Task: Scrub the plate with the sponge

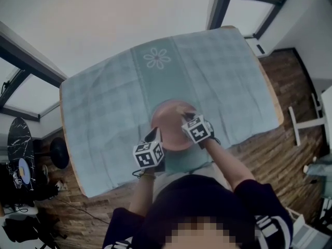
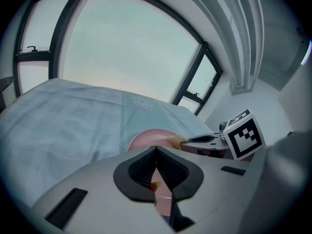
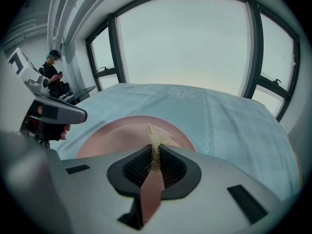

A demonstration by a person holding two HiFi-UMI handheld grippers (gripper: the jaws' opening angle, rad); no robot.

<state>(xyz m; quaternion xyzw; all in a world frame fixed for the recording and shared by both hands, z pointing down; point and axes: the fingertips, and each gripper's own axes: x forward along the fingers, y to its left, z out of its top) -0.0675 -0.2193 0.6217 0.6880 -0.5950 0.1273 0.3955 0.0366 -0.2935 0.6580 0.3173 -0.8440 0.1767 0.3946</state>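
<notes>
Left gripper: jaws drawn together at the near-left rim of the plate, apparently pinching it to steady it.

Plate: pink, flat on the cloth-covered surface, close to its near edge, about midway along.

Right gripper: clamped on the sponge, a thin yellowish wad sticking out ahead of the jaws, tip down on the plate's right half. The plate's centre lies just ahead and left of the sponge, so the right hand is the working one.

Both forearms reach forward over the near edge, the right angled inward. Likely next: a sweep leftward across the plate.
</notes>
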